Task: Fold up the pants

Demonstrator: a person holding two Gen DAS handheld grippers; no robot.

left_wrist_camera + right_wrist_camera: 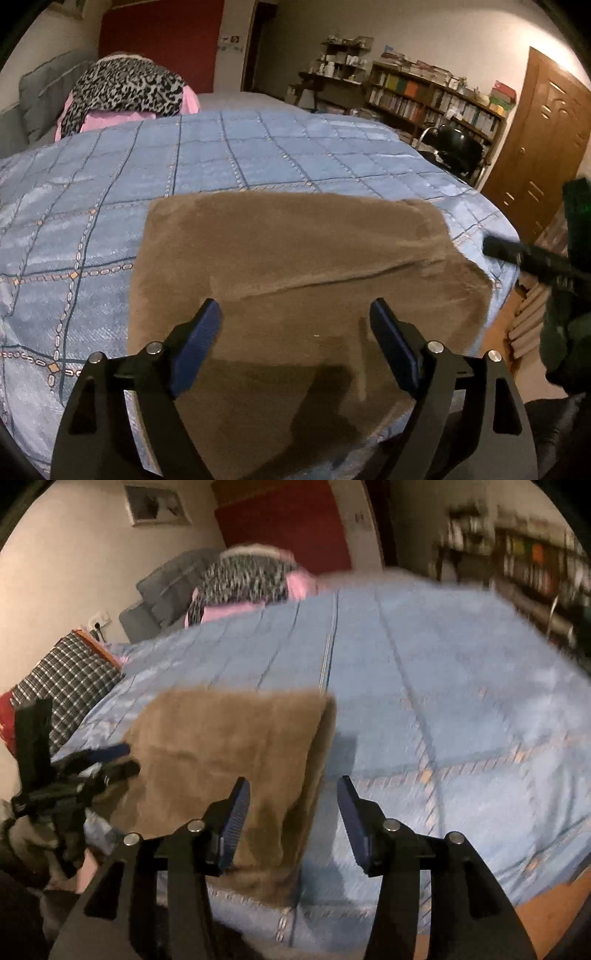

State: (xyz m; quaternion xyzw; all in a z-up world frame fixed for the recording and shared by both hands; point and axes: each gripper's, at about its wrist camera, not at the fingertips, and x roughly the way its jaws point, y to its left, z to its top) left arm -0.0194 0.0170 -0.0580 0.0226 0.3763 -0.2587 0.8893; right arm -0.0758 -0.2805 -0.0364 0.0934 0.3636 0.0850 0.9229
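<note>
so, my left gripper [295,314]: released, hovering over the pants' near end.
my right gripper [293,797]: released, nothing pinched, astride the pants' right edge.
pants [295,251]: brown fleece, folded into a flat oblong on the bedspread.
handling: i judge them soft, light, floppy; pinch corners.
bedspread [221,155]: blue, quilted checks beyond the pants.

The folded brown pants [295,266] lie flat on the blue checked bedspread [92,221], filling the middle of the view down to 6 o'clock. The left tool [295,321] hangs just above the near part of the pants with its blue-padded jaws spread wide, nothing between them. At 3 o'clock the right tool [517,254] reaches in near the right edge of the pants, too blurred to read, while a leopard-print cloth [125,88] on something pink sits at 11 o'clock and a bookshelf [436,99] at 1 o'clock.
</note>
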